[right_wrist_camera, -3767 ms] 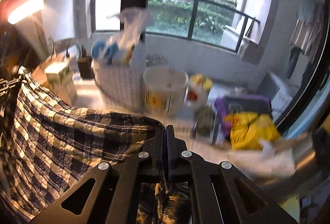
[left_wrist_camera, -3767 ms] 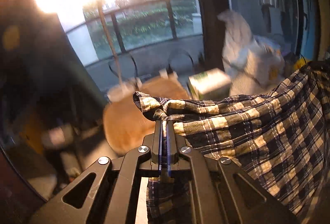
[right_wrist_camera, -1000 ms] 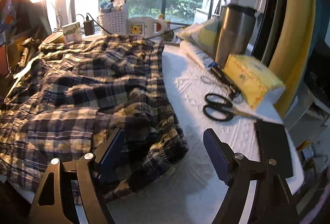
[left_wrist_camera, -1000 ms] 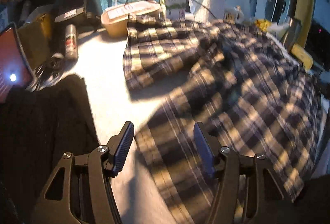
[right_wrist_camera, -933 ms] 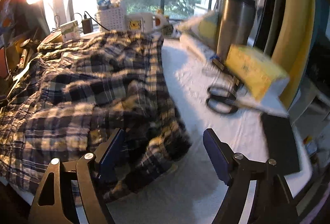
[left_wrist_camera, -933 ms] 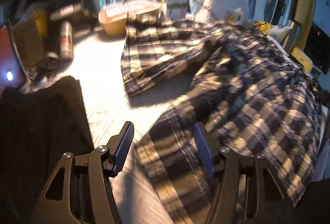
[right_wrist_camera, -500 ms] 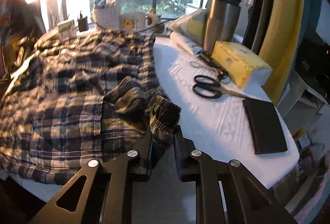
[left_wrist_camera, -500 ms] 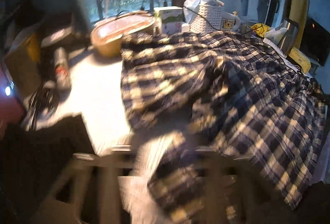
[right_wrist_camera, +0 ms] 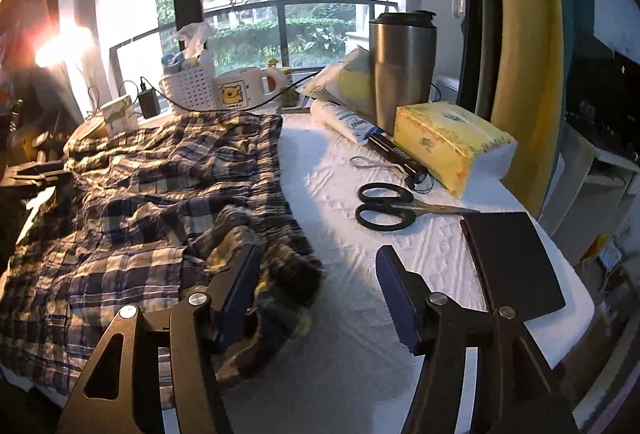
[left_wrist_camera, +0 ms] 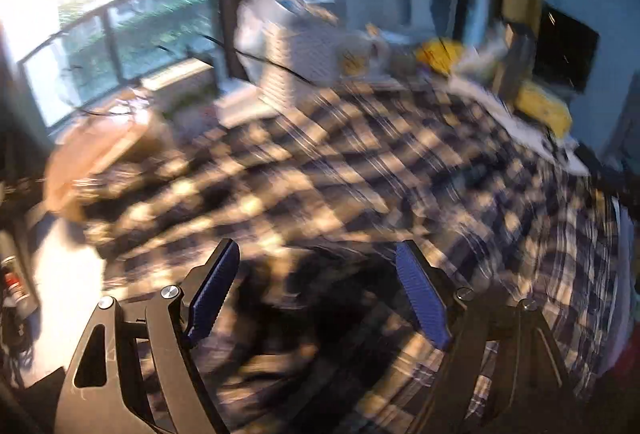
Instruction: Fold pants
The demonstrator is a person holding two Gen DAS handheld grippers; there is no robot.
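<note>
One pair of plaid pants (right_wrist_camera: 152,202) is lying rumpled across the left of the white table (right_wrist_camera: 400,258). Both grippers, left (left_wrist_camera: 316,290) and right (right_wrist_camera: 318,294), have just been opening, jaws spread, pinching nothing, while scissors (right_wrist_camera: 396,208) are sitting right.

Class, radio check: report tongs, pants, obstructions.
Left tongs open, just widened, nothing gripped. Right tongs open, just released. Plaid pants rumpled on table. Scissors alongside, clear.

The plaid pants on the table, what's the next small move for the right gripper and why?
Probably ease the right gripper left and close on the bunched waistband end of the plaid pants. Its jaws have just been opening and stand open, with only that crumpled corner beside the left finger. The fabric lies rumpled on the white table cover, so it likely needs regripping and flattening.
</note>
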